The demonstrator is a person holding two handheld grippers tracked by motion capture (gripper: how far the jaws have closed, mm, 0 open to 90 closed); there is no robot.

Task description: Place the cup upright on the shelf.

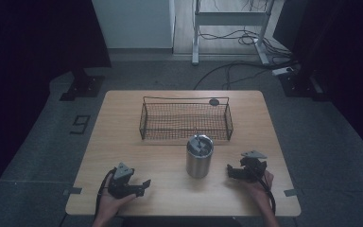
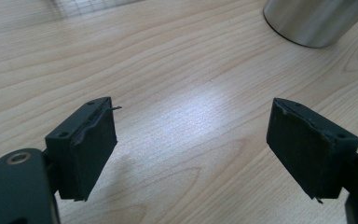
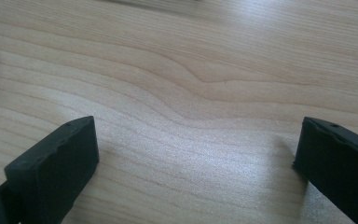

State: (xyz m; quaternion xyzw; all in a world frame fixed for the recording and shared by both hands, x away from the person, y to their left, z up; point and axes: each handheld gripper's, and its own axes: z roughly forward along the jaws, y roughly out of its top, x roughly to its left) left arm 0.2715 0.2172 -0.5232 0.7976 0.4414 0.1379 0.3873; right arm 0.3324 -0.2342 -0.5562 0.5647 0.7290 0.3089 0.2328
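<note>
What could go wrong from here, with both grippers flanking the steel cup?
1. The steel cup is tall, smooth and upright, so a one-sided nudge from the left gripper or the right gripper may tip it or let it slip.
2. Something sticks out of the cup's mouth; a tilt may spill it.
3. The wire basket stands close behind the cup, so a lift may clip its front rim.

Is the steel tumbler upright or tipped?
Upright: the steel tumbler stands on its base on the table, lidded top facing up, in front of the wire basket.
</note>
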